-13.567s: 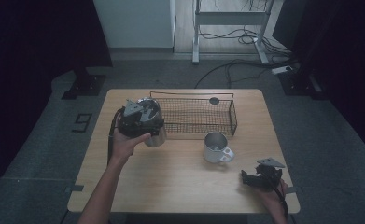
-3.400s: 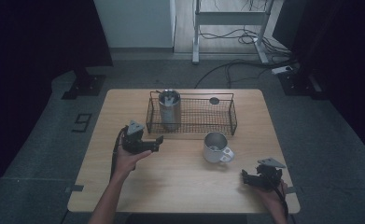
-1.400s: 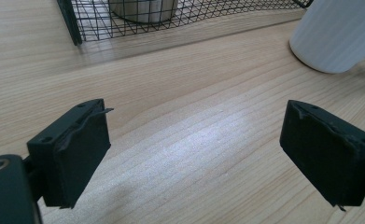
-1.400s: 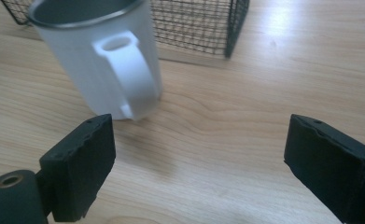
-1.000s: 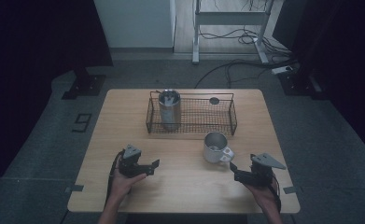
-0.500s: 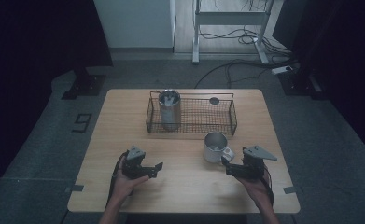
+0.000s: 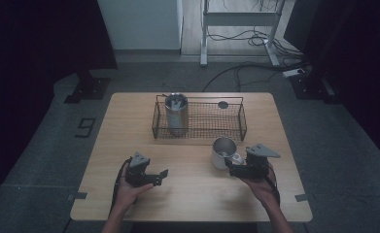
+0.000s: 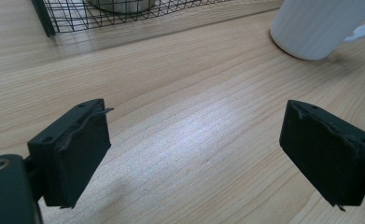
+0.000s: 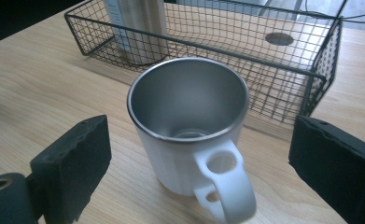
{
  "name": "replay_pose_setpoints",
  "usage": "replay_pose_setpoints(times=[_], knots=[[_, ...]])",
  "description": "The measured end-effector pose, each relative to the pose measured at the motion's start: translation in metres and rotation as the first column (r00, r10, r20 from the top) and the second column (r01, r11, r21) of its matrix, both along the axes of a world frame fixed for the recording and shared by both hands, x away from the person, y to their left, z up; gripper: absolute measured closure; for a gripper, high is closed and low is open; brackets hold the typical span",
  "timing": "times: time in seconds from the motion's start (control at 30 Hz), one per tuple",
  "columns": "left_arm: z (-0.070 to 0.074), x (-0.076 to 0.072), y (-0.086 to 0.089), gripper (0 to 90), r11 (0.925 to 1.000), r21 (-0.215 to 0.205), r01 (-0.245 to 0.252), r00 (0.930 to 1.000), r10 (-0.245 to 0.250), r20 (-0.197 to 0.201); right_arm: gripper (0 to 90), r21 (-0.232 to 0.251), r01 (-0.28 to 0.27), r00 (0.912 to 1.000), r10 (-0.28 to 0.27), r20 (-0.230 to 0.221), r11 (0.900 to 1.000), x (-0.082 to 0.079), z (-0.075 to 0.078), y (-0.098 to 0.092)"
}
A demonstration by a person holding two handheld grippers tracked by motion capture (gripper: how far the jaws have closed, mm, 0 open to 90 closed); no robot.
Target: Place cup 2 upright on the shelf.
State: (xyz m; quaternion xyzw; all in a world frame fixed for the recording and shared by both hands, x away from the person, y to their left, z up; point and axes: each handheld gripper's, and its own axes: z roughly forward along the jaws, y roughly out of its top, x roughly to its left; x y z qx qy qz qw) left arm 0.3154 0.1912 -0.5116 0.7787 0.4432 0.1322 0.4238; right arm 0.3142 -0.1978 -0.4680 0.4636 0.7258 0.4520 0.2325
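Tabletop (image 7: 192,194) of pale wood is carrying everything, standing on a grey floor in a dark room. Next in size, a black wire basket (image 7: 236,127) is sitting toward the table's far edge; in the right gripper view (image 9: 320,74) its mesh wall is rising just behind the mug. Inside the basket, at its left end, a tall steel tumbler (image 7: 176,114) is standing upright, and a small dark disc (image 7: 223,104) is lying on the basket floor toward the far right.

Just in front of the basket's near wall, right of centre, the white mug (image 7: 223,153) is standing upright on the bare wood, apart from the basket. In the right gripper view the mug (image 9: 185,140) is showing a steel lining and its handle is pointing toward the camera.

On the right, the right gripper (image 7: 232,167) is being held level, close to the table, its jaws aiming at the mug's handle side. In its own view the right gripper (image 9: 199,186) is keeping its pads spread wide, one to either side of the mug, neither touching it.

On the left, the left gripper (image 7: 162,177) is resting low over the near left part of the table, well apart from the mug. In its own view the left gripper (image 8: 196,161) is showing its pads parted, with only bare wood between them.
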Motion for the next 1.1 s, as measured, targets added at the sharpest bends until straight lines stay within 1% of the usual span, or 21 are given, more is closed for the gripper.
replay_pose_setpoints(times=[0.3,0.5,0.7,0.83,0.9,1.1], knots=[[0.001,-0.001,0.002,8.6,1.0,-0.003,0.001,1.0,-0.001,0.0,5.9,0.011,-0.01,0.9999,0.01,-0.009,1.0,0.01,0.0,0.01],[0.005,-0.004,0.002,8.6,0.9999,-0.014,0.005,0.9999,-0.005,0.011,5.9,0.007,-0.016,0.9997,0.016,-0.019,1.0,0.018,0.0,0.012],[0.004,-0.003,0.003,8.6,0.9999,-0.01,0.002,1.0,-0.002,0.004,5.8,-0.01,-0.03,0.9992,0.03,-0.026,1.0,0.024,-0.001,0.019],[0.005,-0.004,0.004,8.6,0.9999,-0.015,0.001,1.0,0.0,0.008,4.1,-0.015,-0.033,0.9989,0.032,-0.033,0.999,0.029,-0.004,0.025],[0.005,-0.004,0.004,8.6,0.9998,-0.018,0.0,1.0,0.0,0.008,2.7,-0.034,-0.025,0.9992,0.024,-0.032,0.999,0.03,-0.005,0.028],[0.004,-0.004,0.004,8.6,0.9999,-0.013,0.001,1.0,-0.001,0.001,0.6,-0.05,-0.014,0.9987,0.011,-0.049,0.999,0.036,-0.006,0.032]])
